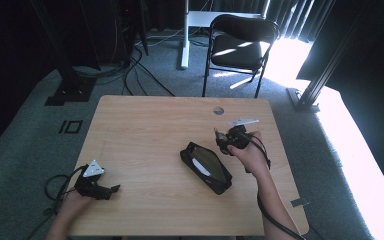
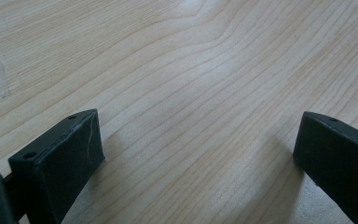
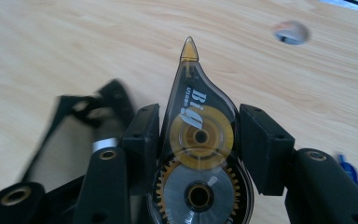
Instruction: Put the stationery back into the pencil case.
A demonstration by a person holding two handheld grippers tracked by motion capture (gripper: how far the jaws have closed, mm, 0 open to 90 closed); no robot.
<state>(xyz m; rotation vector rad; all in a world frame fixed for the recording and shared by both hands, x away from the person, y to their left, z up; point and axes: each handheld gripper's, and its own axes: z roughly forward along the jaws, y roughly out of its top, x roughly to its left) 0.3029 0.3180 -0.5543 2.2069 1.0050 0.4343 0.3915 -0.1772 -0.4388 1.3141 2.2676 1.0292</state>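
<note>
Correction tape roller (image 3: 198, 140) sits clamped between the two black jaws of the right tongs (image 3: 199, 135), its clear smoky shell showing a yellow wheel above a grey geared one, and its yellow tip pointing away from the hand, out over the desk (image 3: 51, 46). From the high view the right tongs (image 1: 223, 141) are held up off the wood at the right side of the desk, in the person's right hand (image 1: 250, 155), with a cable trailing back along the forearm. Just to their left, near the middle of the desk, lies a black pencil case (image 1: 206, 167), opened, with something pale showing inside it; the right gripper view catches the same case (image 3: 81, 121) as a dark blur beside the left jaw. A round cable hole (image 1: 218, 110) is set in the desk's far edge.

Over at the near left corner the left tongs (image 1: 111, 190) rest low on the desk (image 1: 145, 130), well apart from the case. Their jaws stand wide, with bare wood grain (image 2: 191, 93) between them.
</note>
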